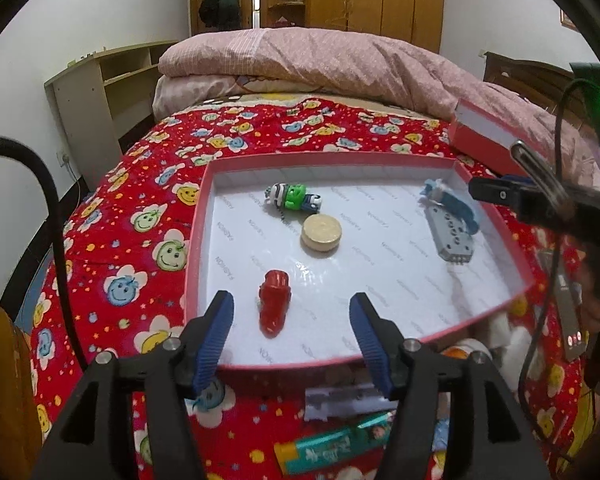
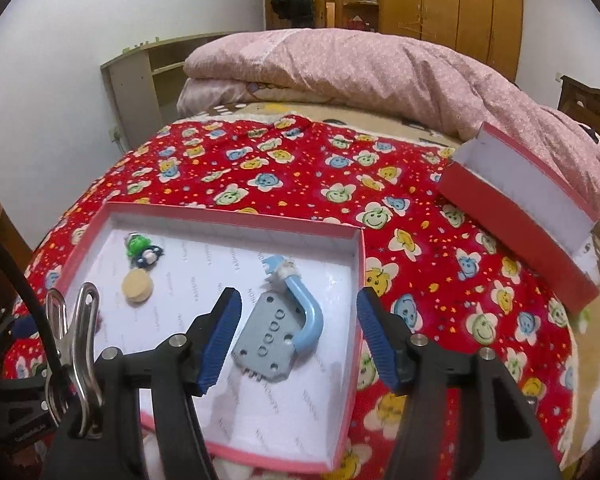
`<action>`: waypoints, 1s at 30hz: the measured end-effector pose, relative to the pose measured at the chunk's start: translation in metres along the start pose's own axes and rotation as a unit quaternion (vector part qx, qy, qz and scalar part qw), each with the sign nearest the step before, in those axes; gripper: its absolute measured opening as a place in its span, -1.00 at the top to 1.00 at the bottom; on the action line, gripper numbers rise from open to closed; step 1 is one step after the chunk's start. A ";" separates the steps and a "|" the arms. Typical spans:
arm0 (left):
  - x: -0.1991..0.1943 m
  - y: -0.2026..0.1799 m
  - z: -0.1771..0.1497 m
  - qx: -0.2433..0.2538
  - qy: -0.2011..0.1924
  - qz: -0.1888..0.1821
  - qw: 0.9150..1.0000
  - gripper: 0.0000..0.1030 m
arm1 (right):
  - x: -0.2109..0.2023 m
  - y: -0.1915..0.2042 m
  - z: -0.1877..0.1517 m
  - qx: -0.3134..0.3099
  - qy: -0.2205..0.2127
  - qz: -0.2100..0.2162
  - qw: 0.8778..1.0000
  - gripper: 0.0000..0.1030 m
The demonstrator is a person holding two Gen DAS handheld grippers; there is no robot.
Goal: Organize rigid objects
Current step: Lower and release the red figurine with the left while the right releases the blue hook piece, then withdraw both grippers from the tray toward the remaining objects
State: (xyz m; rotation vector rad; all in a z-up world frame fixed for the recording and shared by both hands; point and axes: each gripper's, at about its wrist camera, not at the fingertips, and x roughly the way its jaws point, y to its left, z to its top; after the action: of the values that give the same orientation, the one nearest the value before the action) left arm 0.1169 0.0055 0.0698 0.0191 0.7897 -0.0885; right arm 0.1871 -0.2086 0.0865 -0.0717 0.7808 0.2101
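Bedroom with white walls and wooden wardrobes: a bed carries a red blanket (image 1: 140,216) printed with smiley flowers and a bunched pink quilt (image 1: 340,64) behind it. On the blanket lies a shallow pink tray (image 1: 198,220) with a white floor. Inside it are a red toy (image 1: 274,304) near the front, a round beige disc (image 1: 320,232) mid-tray, a green figure (image 1: 294,198) behind the disc, and a grey plate (image 2: 266,340) with a blue hook (image 2: 306,312) lying across it toward the right. A red box (image 2: 512,216) sits apart, near the quilt. Left hand-held gripper (image 1: 292,340) hangs open above the red toy, holding nothing. Right hand-held gripper (image 2: 298,336) is open too, above the grey plate, pads clear of it. A green packet (image 1: 332,446) lies on the blanket before the tray.
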 end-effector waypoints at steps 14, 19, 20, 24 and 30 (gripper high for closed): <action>-0.036 0.019 -0.030 -0.036 0.009 -0.008 0.999 -0.25 | -0.050 0.016 -0.034 -0.010 -0.003 0.013 1.000 -0.19; -0.040 0.023 -0.048 -0.057 0.028 -0.023 0.998 -0.43 | -0.061 0.016 -0.057 0.000 0.005 0.015 1.000 -0.19; -0.040 0.022 -0.050 -0.056 0.029 -0.023 0.998 -0.47 | -0.063 0.016 -0.062 0.001 0.007 0.017 1.000 -0.19; -0.036 0.011 -0.061 -0.050 0.039 -0.014 0.998 -0.54 | -0.068 0.018 -0.085 -0.004 0.014 0.022 1.000 -0.19; -0.027 -0.010 -0.069 -0.045 0.051 -0.027 0.997 -0.60 | -0.074 0.019 -0.121 -0.007 0.026 0.020 0.999 -0.19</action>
State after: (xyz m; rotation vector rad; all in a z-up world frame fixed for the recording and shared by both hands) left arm 0.0479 0.0008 0.0408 -0.0834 0.8962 -0.1031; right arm 0.0484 -0.2191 0.0531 -0.0756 0.8325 0.2519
